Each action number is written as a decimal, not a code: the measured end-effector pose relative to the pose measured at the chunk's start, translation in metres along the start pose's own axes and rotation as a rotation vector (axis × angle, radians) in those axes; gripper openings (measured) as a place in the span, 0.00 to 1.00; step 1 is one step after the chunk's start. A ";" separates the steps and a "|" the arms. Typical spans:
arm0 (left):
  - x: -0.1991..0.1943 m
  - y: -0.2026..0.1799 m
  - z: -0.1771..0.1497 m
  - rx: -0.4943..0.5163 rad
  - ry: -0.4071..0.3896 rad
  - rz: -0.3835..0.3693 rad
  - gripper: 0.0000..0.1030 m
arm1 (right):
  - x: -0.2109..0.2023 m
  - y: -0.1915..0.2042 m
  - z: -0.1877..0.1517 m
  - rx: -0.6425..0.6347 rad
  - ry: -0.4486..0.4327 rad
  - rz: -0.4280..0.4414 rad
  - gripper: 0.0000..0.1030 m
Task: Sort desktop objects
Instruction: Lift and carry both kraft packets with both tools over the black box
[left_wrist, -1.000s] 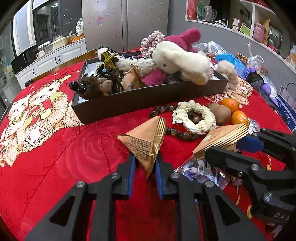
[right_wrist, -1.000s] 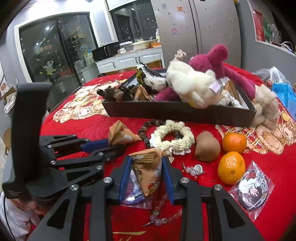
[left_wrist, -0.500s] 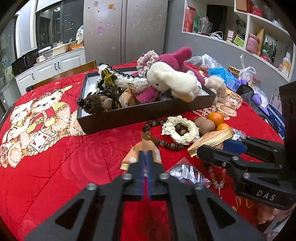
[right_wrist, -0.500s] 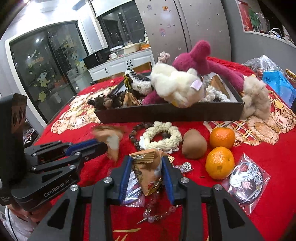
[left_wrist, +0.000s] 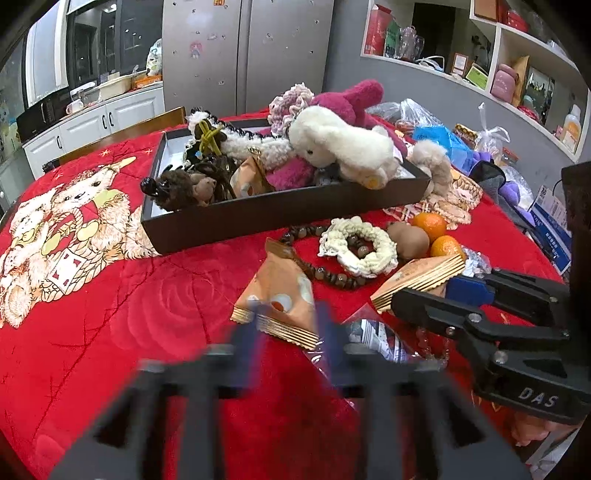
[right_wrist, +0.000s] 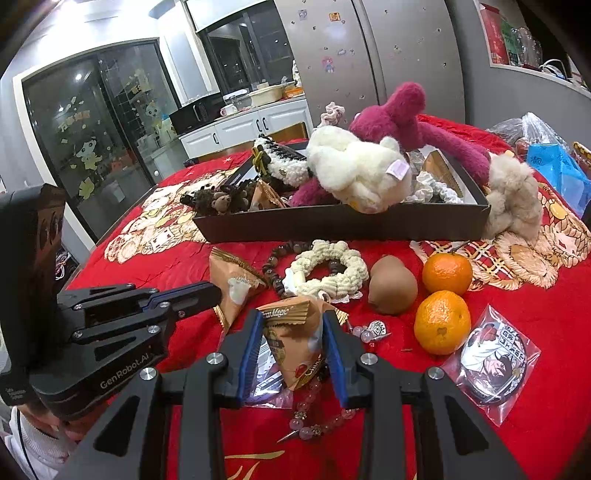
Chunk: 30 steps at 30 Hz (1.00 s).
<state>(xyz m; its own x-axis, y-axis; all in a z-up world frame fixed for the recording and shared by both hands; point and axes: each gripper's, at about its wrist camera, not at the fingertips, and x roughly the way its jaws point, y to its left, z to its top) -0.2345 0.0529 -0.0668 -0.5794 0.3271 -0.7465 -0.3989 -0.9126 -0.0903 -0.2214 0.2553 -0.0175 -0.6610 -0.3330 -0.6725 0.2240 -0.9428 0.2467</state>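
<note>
- Released: orange snack packet (left_wrist: 277, 295), formerly pinched upright, lies flat on the red table (left_wrist: 110, 314); left gripper (left_wrist: 286, 325) jaws have just been opening, half spread, empty.
- Right gripper (right_wrist: 291, 343): clamped on second snack packet (right_wrist: 295, 332).
- Dark tray (left_wrist: 280, 214): both packets outside, unsorted.

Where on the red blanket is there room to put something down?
The widest bare patch is the red blanket left of the peach snack packet, in front of the dark box and beside the printed bears. It is crowded right of there: bead bracelet, cream scrunchie, two oranges and the badge bag.
</note>
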 end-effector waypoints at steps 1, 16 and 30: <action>0.000 -0.002 -0.001 0.009 -0.014 0.024 0.61 | 0.000 0.000 0.000 0.001 -0.001 0.000 0.33; 0.029 0.008 0.004 -0.035 0.054 0.031 0.43 | 0.003 0.002 0.000 -0.004 0.016 0.015 0.33; 0.005 0.009 0.003 -0.034 -0.018 0.025 0.22 | -0.002 0.006 0.000 -0.017 0.001 0.025 0.33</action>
<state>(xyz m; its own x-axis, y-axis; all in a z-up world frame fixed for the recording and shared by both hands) -0.2432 0.0469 -0.0691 -0.6012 0.3085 -0.7372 -0.3604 -0.9280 -0.0945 -0.2189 0.2501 -0.0144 -0.6547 -0.3560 -0.6668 0.2521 -0.9345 0.2514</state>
